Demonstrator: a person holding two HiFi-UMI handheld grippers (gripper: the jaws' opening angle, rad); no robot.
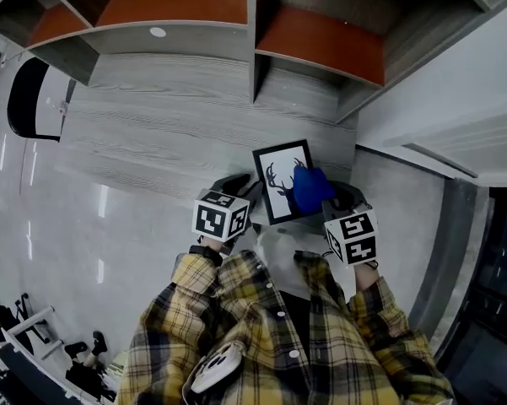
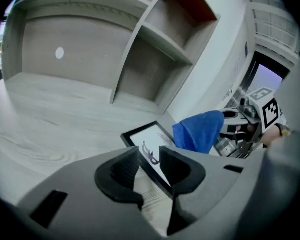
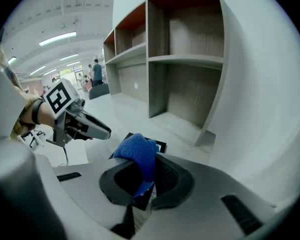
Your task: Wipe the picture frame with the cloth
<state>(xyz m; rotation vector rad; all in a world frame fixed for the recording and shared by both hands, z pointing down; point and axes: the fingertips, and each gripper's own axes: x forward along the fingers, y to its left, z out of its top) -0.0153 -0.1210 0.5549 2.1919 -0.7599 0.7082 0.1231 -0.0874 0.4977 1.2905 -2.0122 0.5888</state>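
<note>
1. At the near edge of the desk (image 1: 169, 133), toward its right corner beside the wall, the person holds both grippers low over the work.
2. The left gripper (image 2: 150, 156) has its jaws only a narrow gap apart. I see nothing clamped between them; the frame's near edge shows just beyond the gap.
3. The right gripper (image 3: 147, 169) is closed on the blue cloth (image 3: 137, 151), which bulges up out of the jaws and hangs over the frame's right side.
4. The picture frame (image 1: 278, 184) lies flat there, a thin black border around a white sheet with a dark antlered deer head.
5. I judge the frame light, stiff and smooth, so it may slide under wiping; steadying it at the border, not the front, seems safer. The cloth is soft and thick.
6. I can read no brand or writing; the marker cubes (image 1: 221, 216) carry only black-and-white squares.
7. Farther back stand empty shelves (image 1: 320, 40).
</note>
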